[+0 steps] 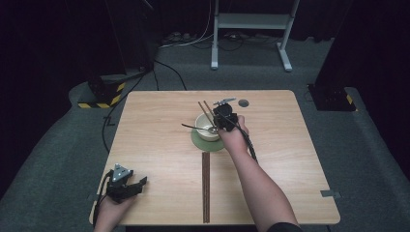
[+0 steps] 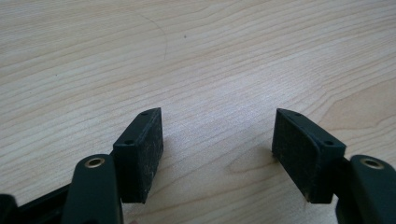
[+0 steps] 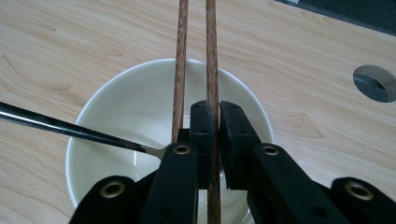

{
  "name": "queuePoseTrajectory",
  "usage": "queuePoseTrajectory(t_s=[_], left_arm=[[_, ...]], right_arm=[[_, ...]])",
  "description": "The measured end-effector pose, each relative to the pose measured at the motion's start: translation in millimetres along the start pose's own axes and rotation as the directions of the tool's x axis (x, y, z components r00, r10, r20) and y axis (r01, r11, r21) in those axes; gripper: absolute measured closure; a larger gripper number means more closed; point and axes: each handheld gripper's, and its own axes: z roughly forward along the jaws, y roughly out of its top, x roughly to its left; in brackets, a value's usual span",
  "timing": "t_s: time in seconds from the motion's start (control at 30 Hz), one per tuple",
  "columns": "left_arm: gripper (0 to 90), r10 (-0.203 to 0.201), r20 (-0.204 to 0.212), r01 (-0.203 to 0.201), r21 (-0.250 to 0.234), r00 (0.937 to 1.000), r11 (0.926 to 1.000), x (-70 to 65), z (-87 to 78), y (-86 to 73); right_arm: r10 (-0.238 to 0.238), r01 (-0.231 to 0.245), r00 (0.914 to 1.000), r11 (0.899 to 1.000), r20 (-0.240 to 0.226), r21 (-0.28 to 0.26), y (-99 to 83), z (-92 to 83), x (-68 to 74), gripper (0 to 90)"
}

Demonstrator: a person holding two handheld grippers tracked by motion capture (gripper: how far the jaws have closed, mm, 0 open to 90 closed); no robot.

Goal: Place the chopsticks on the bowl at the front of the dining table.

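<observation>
**A:** Laying the pair of dark brown wooden chopsticks (image 3: 212,51) across the round white ceramic bowl (image 3: 116,107) looks like the step in hand. How would you do it well?

**B:** I'd keep both sticks level and parallel over the bowl, lower them until they bear on the rim on both sides, and only then let go, so neither rolls off toward the black-handled metal spoon (image 3: 65,127) that leans inside the bowl.

**A:** And the right gripper (image 3: 218,112)?

**B:** Clenched just above the bowl's near rim. Its jaws pinch one chopstick; the other runs just beside the jaw on the spoon's side, and whether it is gripped too I cannot tell. Under the bowl lies a round green mat (image 1: 199,141).

**A:** The left gripper (image 2: 217,149)?

**B:** Released, jaws wide apart over bare light wooden table (image 2: 210,60), well away from the bowl, holding nothing.
</observation>
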Motion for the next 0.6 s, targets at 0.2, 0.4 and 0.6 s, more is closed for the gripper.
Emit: queuePoseTrajectory(t_s=[0.2, 0.4, 0.6], left_arm=[[33.8, 0.011, 0.002, -0.011, 0.008, 0.9999, 0.9999, 1.0, -0.6, 0.2], [33.8, 0.007, 0.002, -0.007, 0.005, 1.0, 1.0, 1.1, -0.4, 0.3], [33.8, 0.006, 0.002, -0.006, 0.004, 1.0, 1.0, 1.0, -0.4, 0.3]], right_arm=[[-0.002, 0.003, 1.0, 1.0, -0.005, 0.01, 3.4, 2.7, 2.8, 84.0], [-0.017, 0.017, 0.9999, 1.0, -0.001, 0.009, 4.8, 3.4, 7.6, 83.9], [-0.02, 0.02, 0.9998, 1.0, 0.002, 0.012, 6.0, 5.4, 9.2, 83.8]])
